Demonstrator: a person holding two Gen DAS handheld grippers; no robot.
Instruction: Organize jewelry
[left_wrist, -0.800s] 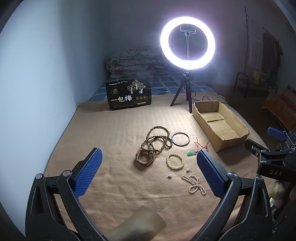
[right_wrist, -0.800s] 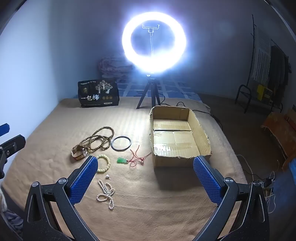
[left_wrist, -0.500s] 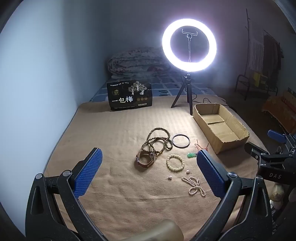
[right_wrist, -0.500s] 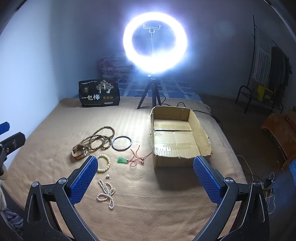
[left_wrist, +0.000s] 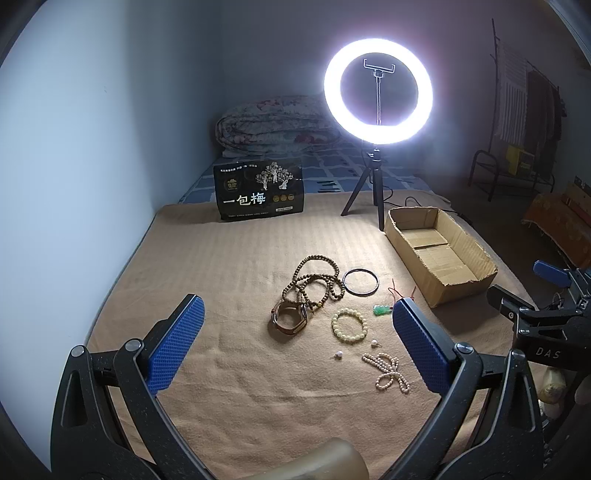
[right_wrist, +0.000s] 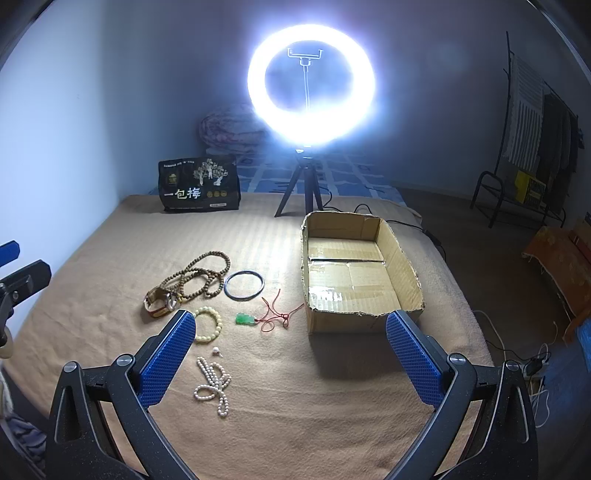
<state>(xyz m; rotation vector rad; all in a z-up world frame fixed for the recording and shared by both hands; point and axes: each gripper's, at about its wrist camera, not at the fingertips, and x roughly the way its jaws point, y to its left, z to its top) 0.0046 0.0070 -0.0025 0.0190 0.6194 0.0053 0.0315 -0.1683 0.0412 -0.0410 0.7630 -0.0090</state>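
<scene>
Jewelry lies on a tan blanket: a brown bead necklace, a watch, a black bangle, a cream bead bracelet, a green pendant on red cord, a pearl strand and two pearl earrings. An open cardboard box stands empty to their right. My left gripper is open, above and short of the pile. My right gripper is open and empty, in front of the box.
A lit ring light on a tripod and a black printed bag stand behind the jewelry. A wall runs along the left. A folded quilt lies farther back. A clothes rack is at right.
The left wrist view has shifted slightly, with the scene sitting a little lower in frame. The right gripper has barely moved. Both stay open and the jewelry is untouched.
</scene>
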